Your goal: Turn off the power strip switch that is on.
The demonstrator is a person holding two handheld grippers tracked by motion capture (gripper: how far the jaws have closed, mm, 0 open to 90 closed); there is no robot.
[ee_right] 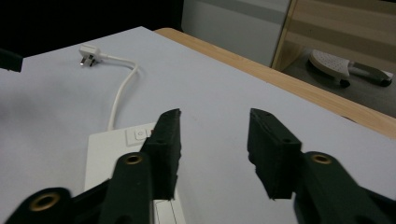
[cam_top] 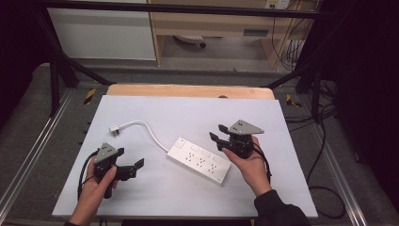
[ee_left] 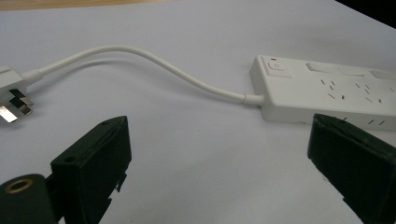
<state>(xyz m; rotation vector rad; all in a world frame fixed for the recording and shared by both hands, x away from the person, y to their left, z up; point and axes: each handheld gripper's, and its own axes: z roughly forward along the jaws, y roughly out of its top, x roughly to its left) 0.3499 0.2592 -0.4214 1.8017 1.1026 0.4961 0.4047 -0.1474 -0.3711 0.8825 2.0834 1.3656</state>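
Power strip [cam_top: 201,160], white, lies flat near mid-worktop, angled: switch end toward upper left, far end toward lower right. Nothing holds it.

L to R, as seen from high view:

- Left tool [cam_top: 131,162]: in person's left hand [cam_top: 96,186], low over the worktop [cam_top: 141,197], left of strip and well apart from it. Jaws wide open, nothing between them. Left gripper view looks along the jaws at the cable and the strip's switch end.
- Plug [cam_top: 115,129]: white, pins showing, resting on worktop at upper left. Apart from both tools.
- Cable [cam_top: 150,132]: runs from plug in a loose arc to strip's switch end. Slack, no kinks seen.
- Strip: rocker switch w/ red mark [ee_left: 275,67] at cable end, socket rows behind it.
- Right tool [cam_top: 217,139]: in right hand [cam_top: 249,165], just above/beside strip's far long edge. Jaws part open, narrower than left tool's, empty. Right gripper view shows the strip under the one jaw, not between the two.

Risks, my judgement:

1. Right jaws look narrower than strip's width. If lowered as-is, one jaw may land on top face, push the strip, not grip it.
2. Smooth casing on smooth worktop: a one-sided push would likely skid or swing it.
3. Lifting strip alone would drag cable and plug; plug could snag or whip toward left tool.
4. A grip at the cable end could press the switch.
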